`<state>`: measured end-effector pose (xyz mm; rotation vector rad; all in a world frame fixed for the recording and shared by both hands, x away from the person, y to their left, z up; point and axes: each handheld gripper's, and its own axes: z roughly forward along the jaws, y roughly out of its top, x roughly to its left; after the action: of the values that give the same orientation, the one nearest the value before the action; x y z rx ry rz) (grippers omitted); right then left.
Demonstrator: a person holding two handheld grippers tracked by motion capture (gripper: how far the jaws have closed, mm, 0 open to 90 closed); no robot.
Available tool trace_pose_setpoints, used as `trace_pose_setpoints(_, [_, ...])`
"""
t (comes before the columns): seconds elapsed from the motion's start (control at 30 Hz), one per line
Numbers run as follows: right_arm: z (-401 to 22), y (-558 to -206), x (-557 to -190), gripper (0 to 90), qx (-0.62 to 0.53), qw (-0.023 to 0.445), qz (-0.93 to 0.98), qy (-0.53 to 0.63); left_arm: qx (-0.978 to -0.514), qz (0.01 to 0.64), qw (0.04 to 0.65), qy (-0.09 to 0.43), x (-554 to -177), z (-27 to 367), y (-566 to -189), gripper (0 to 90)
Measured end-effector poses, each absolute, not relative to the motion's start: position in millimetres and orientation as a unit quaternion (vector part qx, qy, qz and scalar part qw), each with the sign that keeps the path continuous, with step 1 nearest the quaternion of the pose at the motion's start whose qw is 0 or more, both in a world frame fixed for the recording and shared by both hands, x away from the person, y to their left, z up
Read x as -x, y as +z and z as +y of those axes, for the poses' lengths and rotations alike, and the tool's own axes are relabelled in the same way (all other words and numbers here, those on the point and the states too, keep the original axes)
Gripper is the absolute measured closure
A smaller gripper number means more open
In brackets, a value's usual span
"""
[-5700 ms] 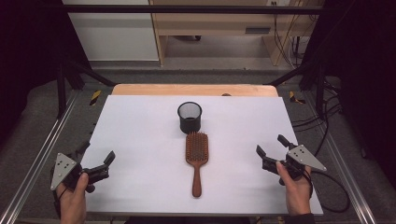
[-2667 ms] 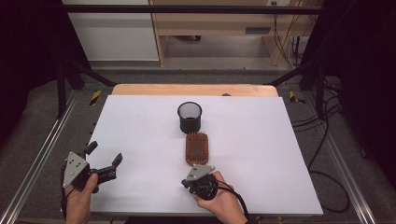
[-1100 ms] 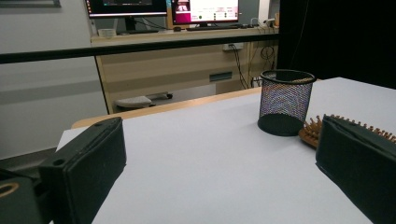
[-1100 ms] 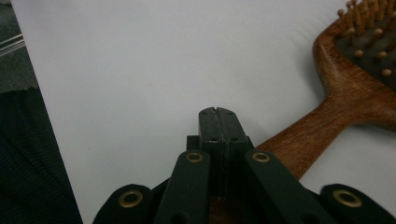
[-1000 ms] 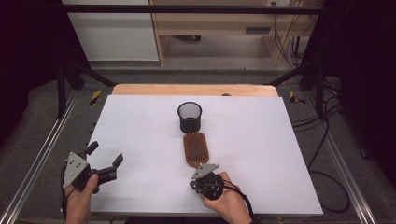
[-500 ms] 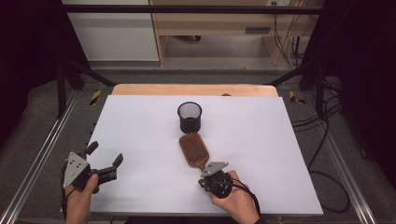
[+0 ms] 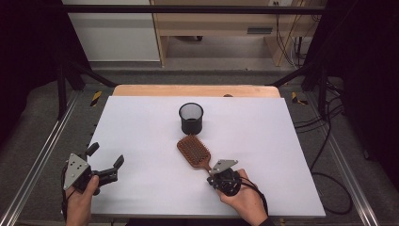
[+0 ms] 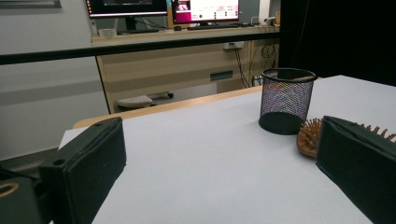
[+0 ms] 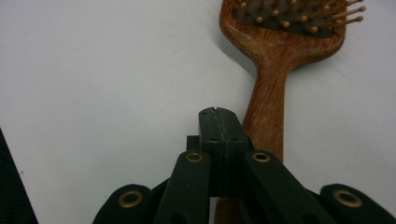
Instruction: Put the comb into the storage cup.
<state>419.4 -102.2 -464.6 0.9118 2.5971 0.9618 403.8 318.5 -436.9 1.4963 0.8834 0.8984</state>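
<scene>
The right gripper (image 7: 222, 175), jaws pressed together empty, is nudging the wooden hairbrush (image 7: 193, 151) at mid-frame, swinging its handle rightward. The brush head is nearing the mesh cup (image 7: 191, 117). The left gripper (image 7: 104, 160) is idling open.

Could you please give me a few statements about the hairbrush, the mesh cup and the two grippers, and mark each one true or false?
1. The hairbrush lies on the table with its bristles up. True.
2. The hairbrush stands inside the mesh cup. False: it lies on the white table, near the cup on the person's side.
3. The right gripper has its jaws closed, by the brush handle. True.
4. The left gripper has its jaws shut on the cup. False: its jaws stand open, holding nothing, far from the cup.
5. The mesh cup lies tipped over. False: it stands upright.
</scene>
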Motion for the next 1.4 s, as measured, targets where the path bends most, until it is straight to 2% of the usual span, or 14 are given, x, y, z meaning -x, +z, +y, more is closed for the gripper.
trace_pose_setpoints(1.4, [-118.4,-461.5,-426.1,90.0,-0.331,0.114,0.872,0.342,-0.634,0.377,0.557,0.381,-404.0,319.5,-437.4,2.0])
